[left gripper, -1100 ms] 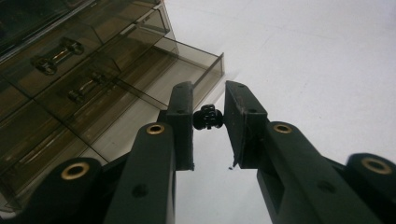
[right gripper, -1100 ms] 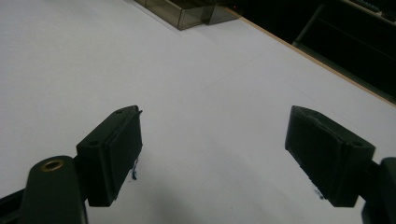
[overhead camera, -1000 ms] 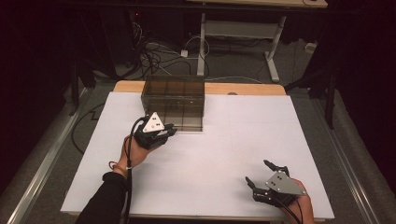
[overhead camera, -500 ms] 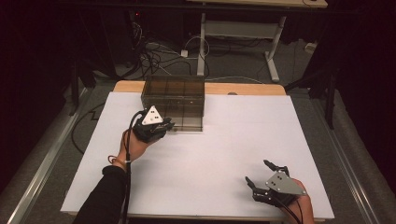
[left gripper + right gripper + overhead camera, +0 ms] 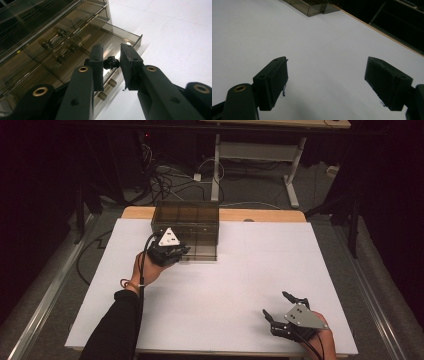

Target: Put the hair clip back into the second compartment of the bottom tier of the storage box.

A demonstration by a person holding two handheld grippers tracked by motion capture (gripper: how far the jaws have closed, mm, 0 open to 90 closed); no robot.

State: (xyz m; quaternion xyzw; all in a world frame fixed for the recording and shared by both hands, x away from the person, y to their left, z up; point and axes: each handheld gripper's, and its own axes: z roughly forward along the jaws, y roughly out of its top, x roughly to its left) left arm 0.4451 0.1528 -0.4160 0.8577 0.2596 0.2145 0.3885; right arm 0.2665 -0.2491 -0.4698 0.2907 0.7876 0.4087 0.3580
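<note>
Left hand-held gripper (image 5: pixel 111 62) is clamped on a small black knob (image 5: pixel 111 62), just above the drawer (image 5: pixel 117 40) pulled out of the cabinet (image 5: pixel 186 227). Right hand-held gripper (image 5: pixel 325 82) rests spread apart. Risk: the knob slips, bouncing outside the drawer.

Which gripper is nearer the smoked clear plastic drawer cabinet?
Left. The left gripper is at the smoked clear plastic drawer cabinet, shut on a small black knob by its pulled-out drawer. The right gripper sits open near the table's front edge.
</note>
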